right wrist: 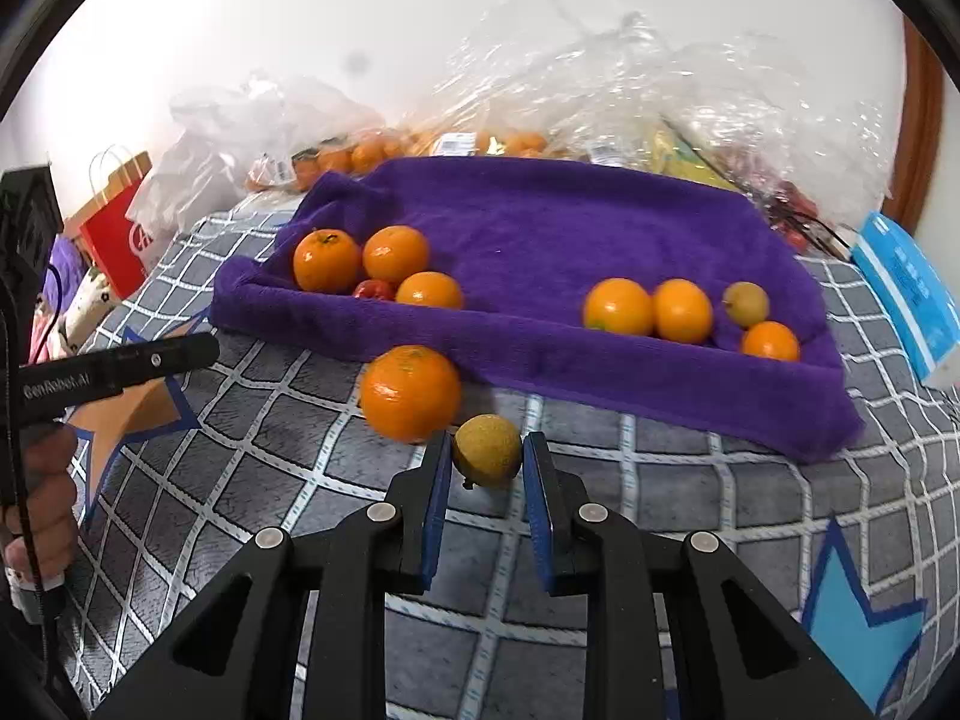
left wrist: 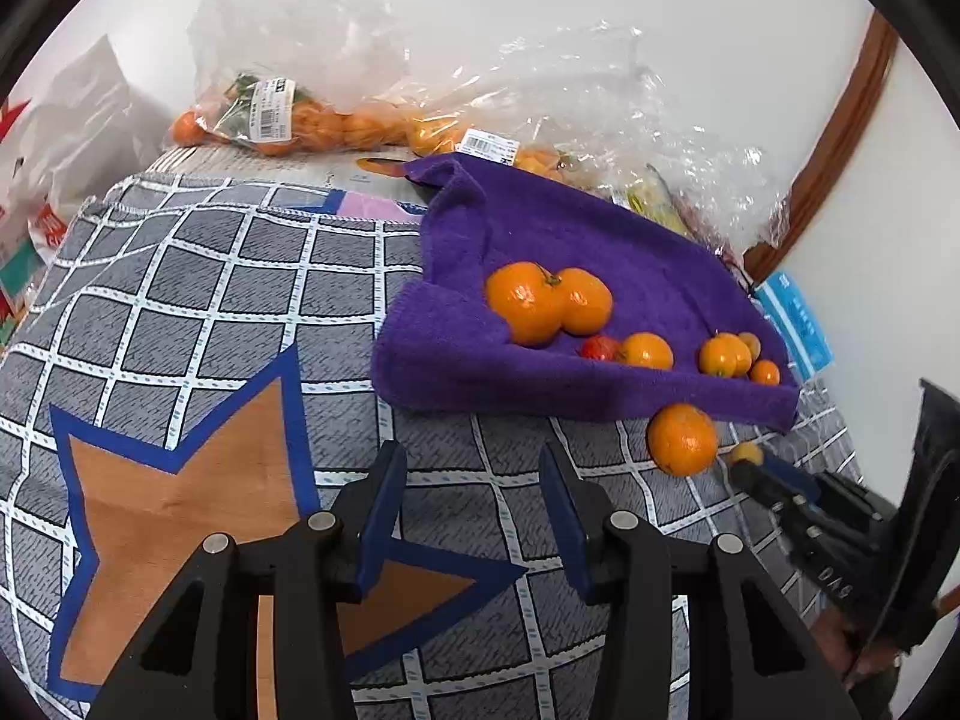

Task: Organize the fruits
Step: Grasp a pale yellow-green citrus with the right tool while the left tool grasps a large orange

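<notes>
Right wrist view: our right tool (right wrist: 487, 459) grips a small yellow-green fruit (right wrist: 486, 457) — one orange (right wrist: 410, 392) is off the purple towel (right wrist: 540, 228); left tool (left wrist: 471, 483) gapes empty.

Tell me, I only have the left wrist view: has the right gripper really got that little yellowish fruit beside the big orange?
Observer: Yes. In the right wrist view the right gripper is shut on the small yellow-green fruit, one pad on each side.
Operator: Is the big orange caught in there too?
Observer: No. The loose orange sits outside the jaws, just up and left of the left pad, on the checked blanket.
Operator: The right-hand cluster on the towel overlaps for me. How many?
Observer: Four fruits in that cluster on the purple towel: two oranges, one yellowish small fruit and one smaller orange.
</notes>
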`<action>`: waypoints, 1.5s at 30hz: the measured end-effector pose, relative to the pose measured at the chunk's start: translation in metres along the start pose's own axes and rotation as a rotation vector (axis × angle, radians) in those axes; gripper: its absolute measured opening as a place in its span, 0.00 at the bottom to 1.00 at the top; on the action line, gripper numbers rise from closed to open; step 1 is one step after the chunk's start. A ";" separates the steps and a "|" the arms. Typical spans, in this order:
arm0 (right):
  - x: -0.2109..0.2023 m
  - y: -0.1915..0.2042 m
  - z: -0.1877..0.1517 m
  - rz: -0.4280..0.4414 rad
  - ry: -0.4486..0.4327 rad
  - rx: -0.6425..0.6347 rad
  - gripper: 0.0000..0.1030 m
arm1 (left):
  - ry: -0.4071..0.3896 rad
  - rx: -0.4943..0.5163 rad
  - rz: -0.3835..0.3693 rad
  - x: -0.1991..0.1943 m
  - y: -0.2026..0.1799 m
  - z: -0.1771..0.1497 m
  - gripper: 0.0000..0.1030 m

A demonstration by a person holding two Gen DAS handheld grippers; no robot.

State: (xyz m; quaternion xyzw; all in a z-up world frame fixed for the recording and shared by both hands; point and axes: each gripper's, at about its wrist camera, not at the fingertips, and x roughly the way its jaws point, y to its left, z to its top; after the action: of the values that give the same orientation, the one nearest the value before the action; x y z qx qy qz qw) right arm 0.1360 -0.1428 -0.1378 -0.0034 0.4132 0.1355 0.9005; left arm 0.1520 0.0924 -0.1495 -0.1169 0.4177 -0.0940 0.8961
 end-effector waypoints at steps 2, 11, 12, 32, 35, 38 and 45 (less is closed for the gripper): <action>-0.006 -0.008 -0.001 -0.024 -0.008 0.014 0.23 | 0.009 0.031 0.022 0.000 -0.007 -0.001 0.42; -0.016 -0.043 -0.015 -0.105 -0.005 0.094 0.23 | 0.021 0.090 0.031 -0.005 -0.028 -0.004 0.42; -0.018 -0.047 -0.016 -0.107 -0.011 0.107 0.23 | 0.025 0.089 0.030 -0.004 -0.030 -0.004 0.42; -0.027 -0.092 -0.030 -0.065 -0.042 0.165 0.23 | 0.078 0.183 0.021 0.035 -0.115 -0.003 0.43; -0.027 -0.090 -0.030 -0.058 -0.043 0.157 0.23 | 0.087 0.188 0.021 0.042 -0.123 -0.001 0.43; -0.028 -0.091 -0.030 -0.049 -0.048 0.159 0.23 | 0.089 0.196 0.032 0.048 -0.128 0.001 0.43; -0.026 -0.092 -0.030 -0.022 -0.042 0.165 0.23 | 0.090 0.202 0.061 0.064 -0.135 0.001 0.43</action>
State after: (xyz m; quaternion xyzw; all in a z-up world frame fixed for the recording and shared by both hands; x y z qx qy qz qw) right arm 0.1205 -0.2414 -0.1477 0.0689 0.4041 0.0911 0.9076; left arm 0.1832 -0.0537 -0.1564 -0.0088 0.4493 -0.1137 0.8861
